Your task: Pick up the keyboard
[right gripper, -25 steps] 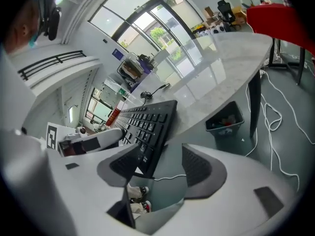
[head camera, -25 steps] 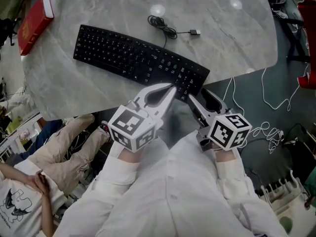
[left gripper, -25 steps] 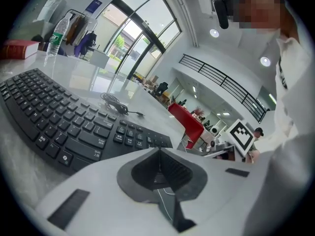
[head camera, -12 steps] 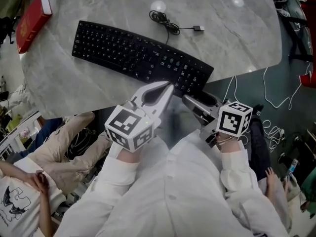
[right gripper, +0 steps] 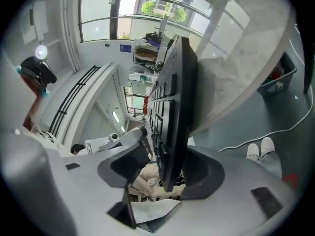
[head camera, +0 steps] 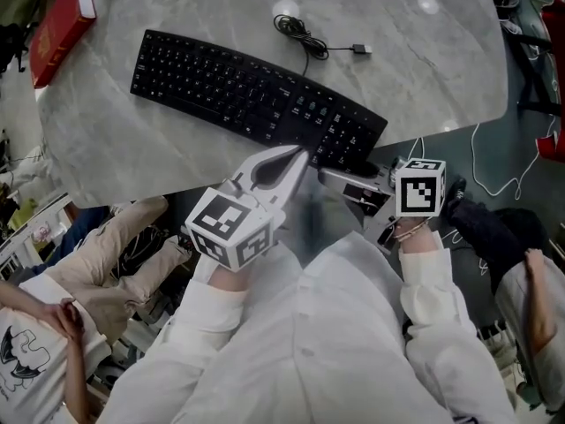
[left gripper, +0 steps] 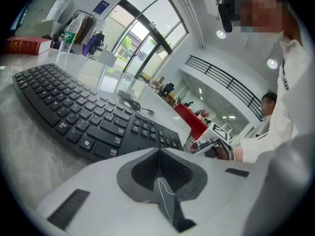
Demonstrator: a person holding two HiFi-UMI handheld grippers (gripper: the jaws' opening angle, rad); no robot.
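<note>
Keyboard [head camera: 256,100], curved black plastic, lies inside spread right hand-held gripper [head camera: 344,175]; left hand-held gripper [head camera: 298,155] pressed together.

Left tongs [head camera: 298,155] closed; right tongs [head camera: 341,177] spread, tilted sideways.

Bright, even light, lamp glare on the table [head camera: 177,162], fisheye-warped gripper views.
</note>
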